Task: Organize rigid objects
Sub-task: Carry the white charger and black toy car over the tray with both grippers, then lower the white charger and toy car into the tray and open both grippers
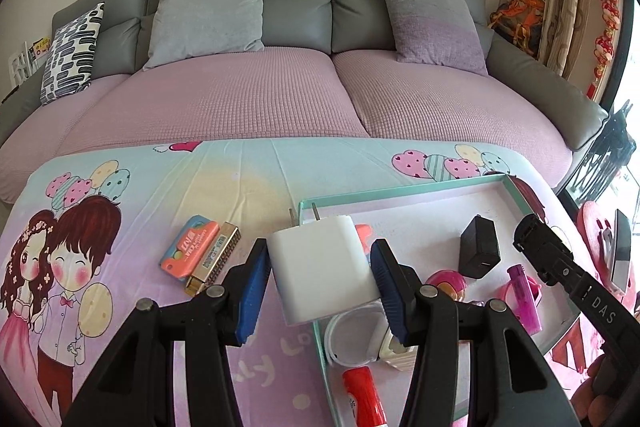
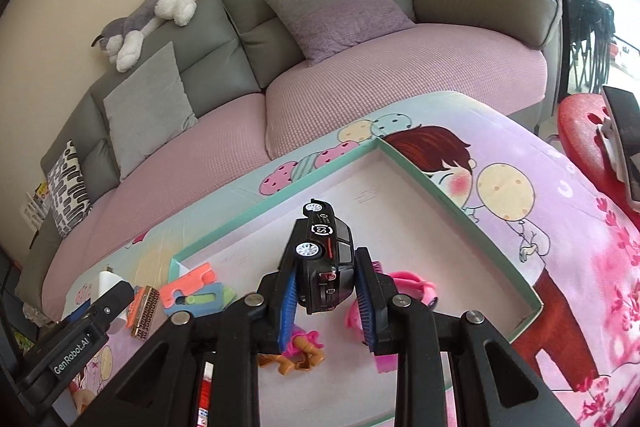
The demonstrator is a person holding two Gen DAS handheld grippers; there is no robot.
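White plastic charger (image 1: 320, 267) sits clamped between the blue pads of the left hand-held gripper (image 1: 320, 277), jaws partly open to its width, prongs pointing away from the camera; it is held in the air over the near left corner of the tray (image 1: 400, 191). The right hand-held gripper (image 2: 326, 291) has its jaws drawn narrow on a black toy car (image 2: 326, 267), nose tilted up and away, one white wheel facing the camera; the car hangs above the tray's pale floor. The tray, teal-rimmed, lies on a worktop (image 1: 248, 179) covered with a cartoon-print cloth. Inside the tray: a black charger (image 1: 480, 251) standing upright, a pink lighter (image 1: 524, 297) just right of it, a round pink item (image 1: 446, 283) beside them, a white cup (image 1: 352, 341) and a red tube (image 1: 364, 395) at the near edge. The right wrist view also shows a small doll (image 2: 298, 351) lying under the gripper. Outside the tray, on the cloth to its left, an orange case (image 1: 190, 247) lies touching a harmonica (image 1: 214, 263). A grey sofa (image 1: 300, 27) with cushions stands behind the worktop.
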